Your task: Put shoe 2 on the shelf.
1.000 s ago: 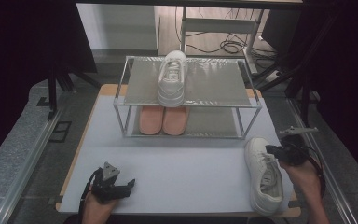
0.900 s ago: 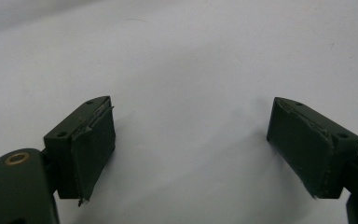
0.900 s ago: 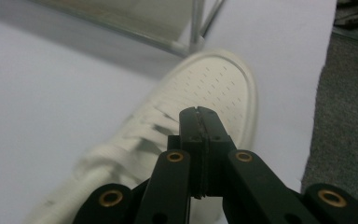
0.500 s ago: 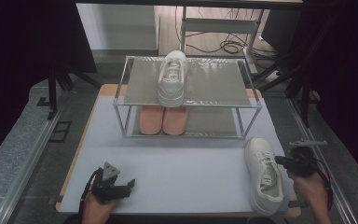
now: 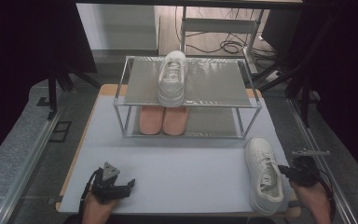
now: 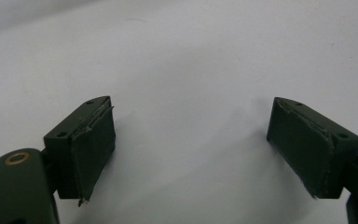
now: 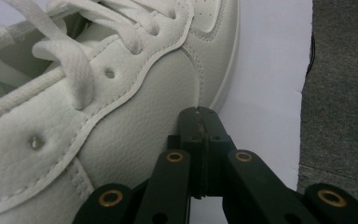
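Observation:
A white lace-up shoe [image 5: 263,173] lies on the white table [image 5: 191,163] at the near right, toe pointing away. My right gripper [image 5: 283,171] is at its right side with the jaws shut and nothing between them. In the right gripper view the closed tips [image 7: 200,112] sit right at the shoe's leather side [image 7: 121,116]; whether they touch it I cannot tell. My left gripper [image 5: 128,184] rests at the near left of the table, jaws open. Its pads [image 6: 95,144] stand wide apart over bare table.
A two-level metal rack [image 5: 247,103] stands at the back middle. A second white shoe [image 5: 172,77] sits on its top shelf and a pair of pink shoes [image 5: 163,120] on the lower one. The table's right edge [image 7: 307,93] runs close beside the right gripper.
The right hand and gripper have drawn back toward the near edge and lower, alongside the shoe. The shoe and the left gripper have stayed where they were.

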### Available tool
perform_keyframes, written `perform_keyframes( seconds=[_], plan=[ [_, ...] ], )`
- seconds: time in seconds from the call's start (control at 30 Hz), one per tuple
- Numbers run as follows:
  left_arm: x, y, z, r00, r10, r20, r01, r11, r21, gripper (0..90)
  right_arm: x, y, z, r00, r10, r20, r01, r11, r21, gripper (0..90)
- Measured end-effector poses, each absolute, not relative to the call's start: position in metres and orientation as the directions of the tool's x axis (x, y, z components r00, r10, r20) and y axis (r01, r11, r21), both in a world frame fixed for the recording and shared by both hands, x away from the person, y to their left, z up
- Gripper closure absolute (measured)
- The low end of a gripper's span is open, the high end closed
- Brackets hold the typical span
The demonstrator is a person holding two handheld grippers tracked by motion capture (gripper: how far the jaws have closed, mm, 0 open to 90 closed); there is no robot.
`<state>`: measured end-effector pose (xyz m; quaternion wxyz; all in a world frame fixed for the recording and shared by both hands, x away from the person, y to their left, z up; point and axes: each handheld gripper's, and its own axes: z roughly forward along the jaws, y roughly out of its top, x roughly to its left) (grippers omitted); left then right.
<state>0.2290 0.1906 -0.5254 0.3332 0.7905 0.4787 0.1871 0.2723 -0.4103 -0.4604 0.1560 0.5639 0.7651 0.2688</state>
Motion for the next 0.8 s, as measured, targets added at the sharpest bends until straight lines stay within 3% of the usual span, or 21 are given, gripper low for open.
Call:
perform_keyframes(
  seconds=[0.8],
  plan=[
    [0.229,0.191,-0.525,0.472,0.881,-0.022,0.632,-0.321,0.705,15.3,0.260,-0.394,-0.470,-0.343,0.934,0.104,0.785,0.224,0.577,90.0]
  ],
)
